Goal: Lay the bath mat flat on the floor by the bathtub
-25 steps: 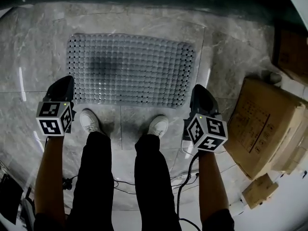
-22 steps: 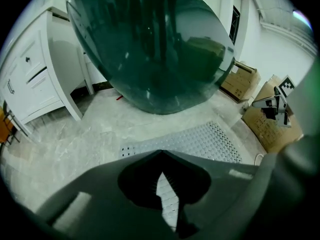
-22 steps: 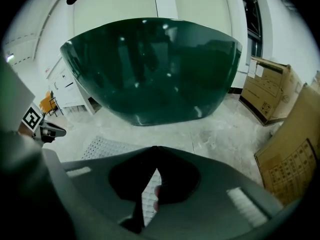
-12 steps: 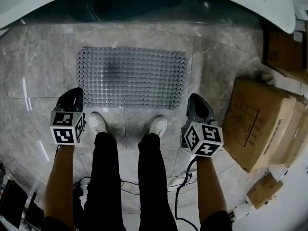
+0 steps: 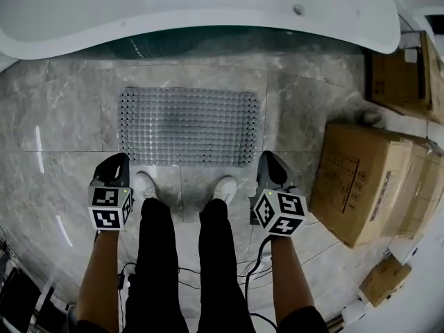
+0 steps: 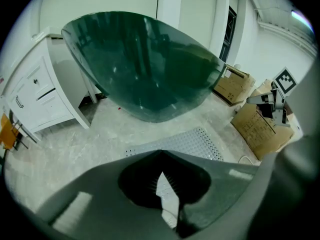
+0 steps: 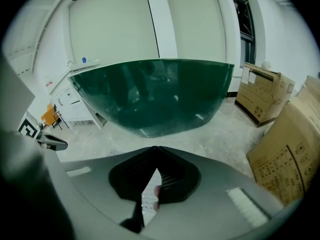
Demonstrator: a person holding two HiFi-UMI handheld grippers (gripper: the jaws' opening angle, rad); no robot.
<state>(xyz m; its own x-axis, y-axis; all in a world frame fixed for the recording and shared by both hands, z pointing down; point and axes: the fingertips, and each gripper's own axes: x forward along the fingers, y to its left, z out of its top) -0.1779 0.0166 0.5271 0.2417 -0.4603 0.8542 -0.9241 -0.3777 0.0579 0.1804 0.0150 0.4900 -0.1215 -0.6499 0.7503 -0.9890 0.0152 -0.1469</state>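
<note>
The grey studded bath mat (image 5: 187,125) lies flat on the marble floor right in front of the dark green bathtub with a white rim (image 5: 208,12). My left gripper (image 5: 119,158) hangs above the floor near the mat's near left corner, and my right gripper (image 5: 267,155) near its near right corner. Both are lifted clear of the mat. In the left gripper view the jaws (image 6: 161,152) meet at their tips with nothing between them, and the mat (image 6: 195,141) lies beyond. In the right gripper view the jaws (image 7: 156,147) are likewise shut and empty, facing the tub (image 7: 155,94).
Large cardboard boxes (image 5: 368,186) stand to the right of the mat, another (image 5: 402,75) sits beside the tub, and a small one (image 5: 381,279) lies nearer. A cable (image 5: 257,255) trails on the floor behind the person's white shoes (image 5: 144,184). A white cabinet (image 6: 35,99) stands left of the tub.
Both grippers have risen from the mat's near edge and drawn back towards the person. The mat stays flat on the floor. More of the tub's rim has come into the head view.
</note>
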